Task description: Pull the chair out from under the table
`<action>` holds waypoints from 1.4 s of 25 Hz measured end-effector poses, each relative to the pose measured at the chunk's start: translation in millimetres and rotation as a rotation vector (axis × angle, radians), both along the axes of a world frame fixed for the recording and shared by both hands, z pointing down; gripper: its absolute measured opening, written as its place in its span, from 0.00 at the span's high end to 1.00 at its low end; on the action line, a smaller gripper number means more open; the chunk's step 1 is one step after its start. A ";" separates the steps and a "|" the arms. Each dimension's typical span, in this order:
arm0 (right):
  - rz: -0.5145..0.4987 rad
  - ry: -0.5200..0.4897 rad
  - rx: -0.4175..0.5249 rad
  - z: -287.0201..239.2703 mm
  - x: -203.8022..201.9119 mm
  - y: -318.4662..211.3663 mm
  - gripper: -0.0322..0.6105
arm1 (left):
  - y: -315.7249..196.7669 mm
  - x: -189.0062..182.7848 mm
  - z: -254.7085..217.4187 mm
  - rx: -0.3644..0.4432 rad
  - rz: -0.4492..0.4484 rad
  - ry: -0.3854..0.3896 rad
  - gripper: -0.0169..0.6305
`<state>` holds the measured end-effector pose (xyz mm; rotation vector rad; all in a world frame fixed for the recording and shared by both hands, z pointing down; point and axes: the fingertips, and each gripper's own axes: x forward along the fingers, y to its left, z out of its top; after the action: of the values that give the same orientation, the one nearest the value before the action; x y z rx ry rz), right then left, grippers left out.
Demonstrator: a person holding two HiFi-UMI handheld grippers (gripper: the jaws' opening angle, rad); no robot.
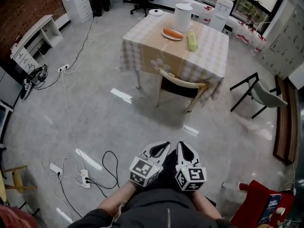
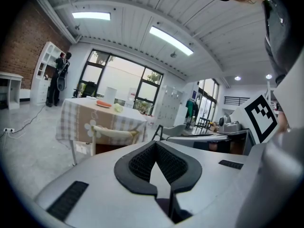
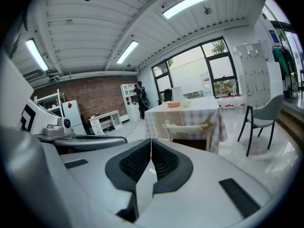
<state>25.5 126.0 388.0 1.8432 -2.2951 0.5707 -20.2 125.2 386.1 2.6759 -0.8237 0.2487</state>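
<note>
The chair (image 1: 183, 86), with a cream curved backrest and a dark seat, is tucked under the near side of a table (image 1: 142, 51) draped in a checked cloth. It also shows ahead in the left gripper view, chair (image 2: 116, 133), and in the right gripper view, chair (image 3: 187, 127). Both grippers are held close to the person's body, side by side and well short of the chair. My left gripper (image 1: 165, 146) (image 2: 155, 144) is shut with nothing in it. My right gripper (image 1: 182, 146) (image 3: 151, 141) is likewise shut and empty.
On the table stand a white cylinder (image 1: 183, 17), a plate with orange food (image 1: 172, 33) and a green item (image 1: 192, 41). A grey chair with black legs (image 1: 259, 94) stands at the right. Cables and a power strip (image 1: 85, 177) lie on the floor at the left. A red object (image 1: 261, 205) sits at the bottom right.
</note>
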 end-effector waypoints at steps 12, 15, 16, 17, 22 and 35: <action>-0.036 0.032 0.003 14.3 -2.4 9.6 0.93 | 7.5 0.6 20.2 -0.022 -0.018 -0.025 0.96; -0.051 0.027 0.021 10.4 -3.0 4.3 0.93 | 2.0 4.3 20.3 -0.023 -0.014 -0.034 0.96; -0.052 0.020 0.025 9.7 -2.1 1.5 0.93 | -0.4 6.0 20.4 -0.021 -0.012 -0.036 0.96; -0.052 0.017 0.028 9.2 -0.6 -2.1 0.93 | -3.4 7.8 20.3 -0.019 -0.011 -0.038 0.96; -0.051 -0.009 0.018 8.9 9.8 -24.7 0.93 | -24.6 16.2 18.6 -0.011 -0.014 -0.045 0.96; -0.084 -0.027 -0.013 -0.7 37.4 -104.9 0.93 | -100.4 39.5 17.4 -0.035 -0.048 -0.021 0.96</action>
<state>62.9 21.1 387.2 1.7350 -2.3671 0.6008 19.3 24.8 403.5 2.6217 -0.8800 0.2778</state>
